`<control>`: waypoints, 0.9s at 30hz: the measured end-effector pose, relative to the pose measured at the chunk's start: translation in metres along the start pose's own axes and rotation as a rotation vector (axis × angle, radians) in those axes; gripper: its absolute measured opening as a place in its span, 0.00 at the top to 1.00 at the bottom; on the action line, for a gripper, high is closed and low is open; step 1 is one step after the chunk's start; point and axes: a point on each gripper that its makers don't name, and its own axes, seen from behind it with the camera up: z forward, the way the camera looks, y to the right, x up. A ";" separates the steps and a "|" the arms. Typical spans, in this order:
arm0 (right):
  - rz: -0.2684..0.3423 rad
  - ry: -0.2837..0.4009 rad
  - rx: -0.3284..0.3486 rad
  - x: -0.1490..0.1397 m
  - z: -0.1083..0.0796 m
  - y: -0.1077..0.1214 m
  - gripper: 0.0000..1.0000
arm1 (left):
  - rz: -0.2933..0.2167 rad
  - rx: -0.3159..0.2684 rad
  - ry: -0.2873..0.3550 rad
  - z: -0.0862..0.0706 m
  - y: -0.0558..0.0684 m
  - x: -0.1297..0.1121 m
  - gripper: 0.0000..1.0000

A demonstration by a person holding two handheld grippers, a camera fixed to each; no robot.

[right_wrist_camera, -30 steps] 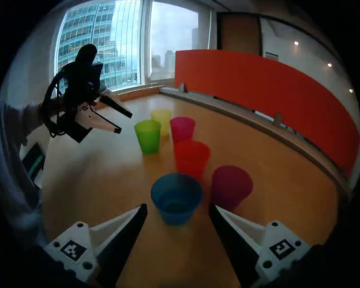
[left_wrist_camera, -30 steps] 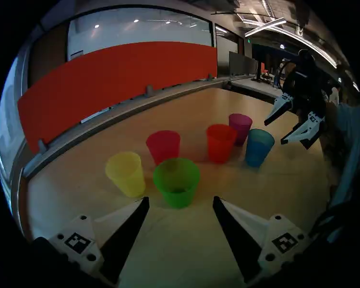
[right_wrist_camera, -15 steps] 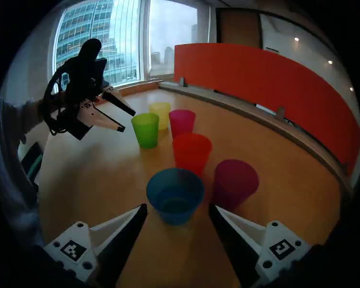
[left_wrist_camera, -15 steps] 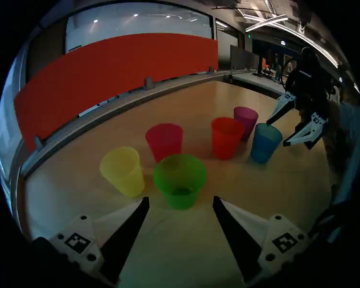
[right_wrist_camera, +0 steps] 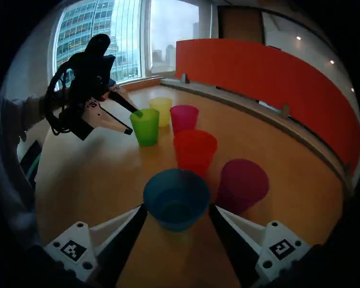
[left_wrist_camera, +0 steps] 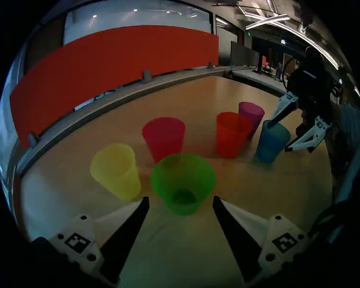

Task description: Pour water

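Several coloured plastic cups stand upright on a wooden table (left_wrist_camera: 194, 249). In the left gripper view, the green cup (left_wrist_camera: 182, 182) sits just beyond and partly between the tips of my open left gripper (left_wrist_camera: 180, 198). The yellow cup (left_wrist_camera: 115, 170) stands to its left and the pink cup (left_wrist_camera: 163, 138) behind it. In the right gripper view, the blue cup (right_wrist_camera: 176, 199) sits between the tips of my open right gripper (right_wrist_camera: 177, 207). The orange cup (right_wrist_camera: 195, 151) and purple cup (right_wrist_camera: 242, 185) stand just past it. Farther off, the left gripper (right_wrist_camera: 136, 123) straddles the green cup (right_wrist_camera: 145, 126).
A long orange panel (left_wrist_camera: 113, 62) runs along the table's far edge. In the right gripper view, large windows (right_wrist_camera: 108, 43) lie beyond the table. A person's sleeve (right_wrist_camera: 17, 120) holds the left gripper. In the left gripper view, the right gripper (left_wrist_camera: 277, 138) flanks the blue cup (left_wrist_camera: 272, 140).
Both grippers have moved forward. The green cup now reaches between the left fingertips and the blue cup between the right ones. No cup has moved.
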 end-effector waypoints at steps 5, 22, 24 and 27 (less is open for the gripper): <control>-0.002 0.001 0.006 0.002 0.006 -0.001 0.01 | 0.010 -0.007 -0.005 0.005 0.000 0.001 0.01; -0.009 0.007 0.015 0.008 0.016 -0.002 0.01 | 0.029 -0.016 -0.003 0.019 0.000 0.015 0.01; -0.010 0.008 0.015 0.008 0.017 -0.002 0.01 | 0.030 -0.017 -0.002 0.019 0.000 0.016 0.01; -0.011 0.008 0.017 0.008 0.017 -0.003 0.01 | 0.033 -0.019 -0.002 0.020 0.002 0.015 0.01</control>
